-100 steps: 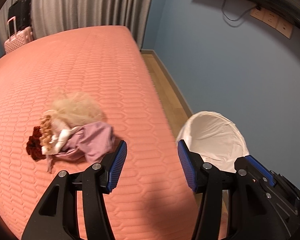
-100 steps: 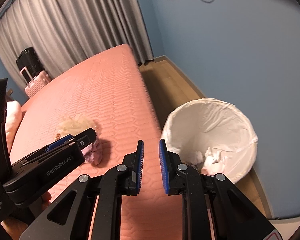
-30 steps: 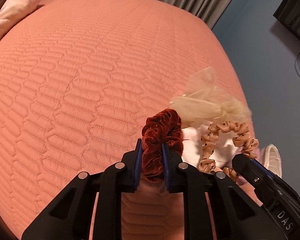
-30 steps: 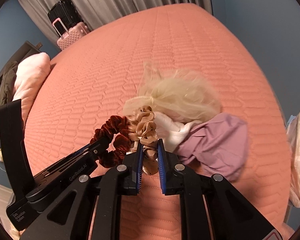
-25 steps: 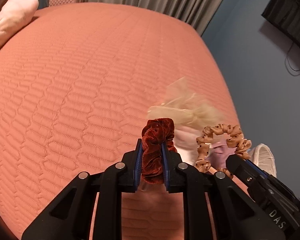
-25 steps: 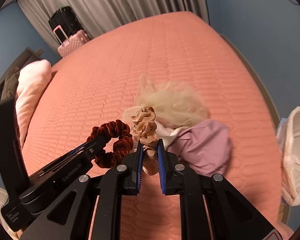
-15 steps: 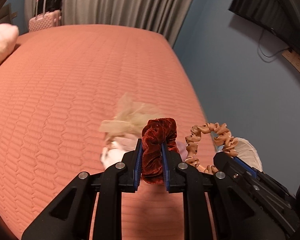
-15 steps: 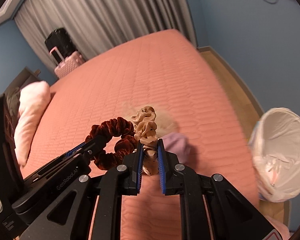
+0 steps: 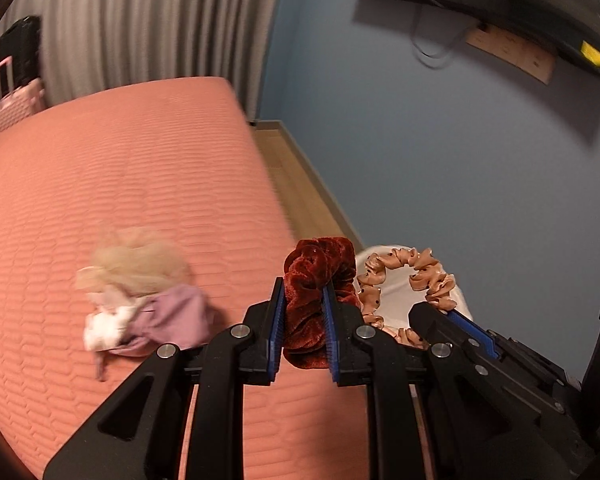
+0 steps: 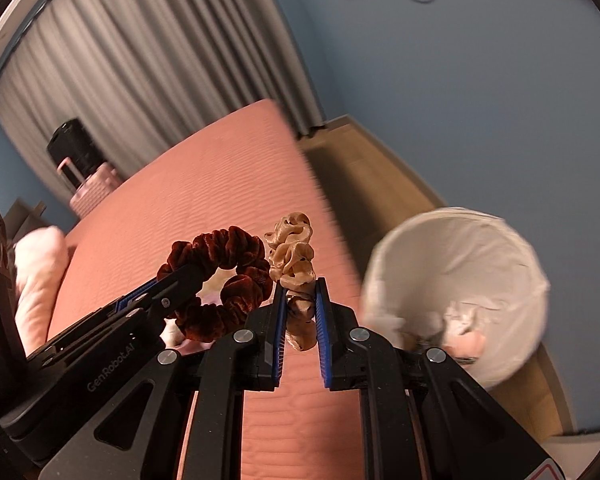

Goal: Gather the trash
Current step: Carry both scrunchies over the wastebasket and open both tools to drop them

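Over the salmon-pink bed (image 9: 100, 184), the left gripper (image 9: 302, 322) has its fingers clamped on a dark red velvet scrunchie (image 9: 316, 280), lifted clear of the bed. Just beside it, the right gripper (image 10: 300, 320) pinches a tan dotted scrunchie (image 10: 294, 264) between nearly closed fingers. A white-lined trash bin (image 10: 496, 252) stands on the floor beside the bed, crumpled scraps inside. A blurred heap of pale and lilac fabric (image 9: 148, 304) lies on the bed.
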`<state>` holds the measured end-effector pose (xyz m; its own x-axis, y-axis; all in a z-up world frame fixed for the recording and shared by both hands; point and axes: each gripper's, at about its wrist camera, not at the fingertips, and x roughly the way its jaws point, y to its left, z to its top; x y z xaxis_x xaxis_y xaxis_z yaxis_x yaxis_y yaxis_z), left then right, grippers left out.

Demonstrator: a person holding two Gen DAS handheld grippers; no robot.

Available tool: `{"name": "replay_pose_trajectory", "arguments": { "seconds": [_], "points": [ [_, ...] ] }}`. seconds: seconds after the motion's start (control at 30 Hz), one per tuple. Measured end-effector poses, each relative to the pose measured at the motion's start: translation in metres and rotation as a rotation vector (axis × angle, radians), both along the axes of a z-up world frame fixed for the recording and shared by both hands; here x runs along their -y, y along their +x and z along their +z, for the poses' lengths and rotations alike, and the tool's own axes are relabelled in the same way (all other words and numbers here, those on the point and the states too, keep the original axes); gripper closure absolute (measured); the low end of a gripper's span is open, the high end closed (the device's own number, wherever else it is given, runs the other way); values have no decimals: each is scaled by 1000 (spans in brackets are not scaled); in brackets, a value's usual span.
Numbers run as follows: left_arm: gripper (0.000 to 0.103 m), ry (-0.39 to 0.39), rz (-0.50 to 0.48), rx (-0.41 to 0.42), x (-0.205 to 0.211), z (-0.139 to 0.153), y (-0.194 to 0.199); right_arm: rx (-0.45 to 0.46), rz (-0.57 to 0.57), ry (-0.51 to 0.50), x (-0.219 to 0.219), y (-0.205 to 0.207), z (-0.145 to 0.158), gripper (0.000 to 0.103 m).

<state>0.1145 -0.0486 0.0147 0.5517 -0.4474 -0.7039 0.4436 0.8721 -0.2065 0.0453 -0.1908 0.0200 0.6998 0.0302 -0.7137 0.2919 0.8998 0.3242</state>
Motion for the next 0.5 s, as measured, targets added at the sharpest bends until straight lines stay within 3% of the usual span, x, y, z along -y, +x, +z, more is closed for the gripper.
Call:
{"name": "replay_pose_trajectory", "arguments": {
  "seconds": [0.3, 0.5],
  "points": [
    [86, 22, -134, 8, 72, -2, -23, -10, -141, 24, 78, -43, -12, 90],
    [86, 32, -184, -5, 103, -5, -32, -17, -190, 30, 101, -59, -19, 90]
  ]
}}
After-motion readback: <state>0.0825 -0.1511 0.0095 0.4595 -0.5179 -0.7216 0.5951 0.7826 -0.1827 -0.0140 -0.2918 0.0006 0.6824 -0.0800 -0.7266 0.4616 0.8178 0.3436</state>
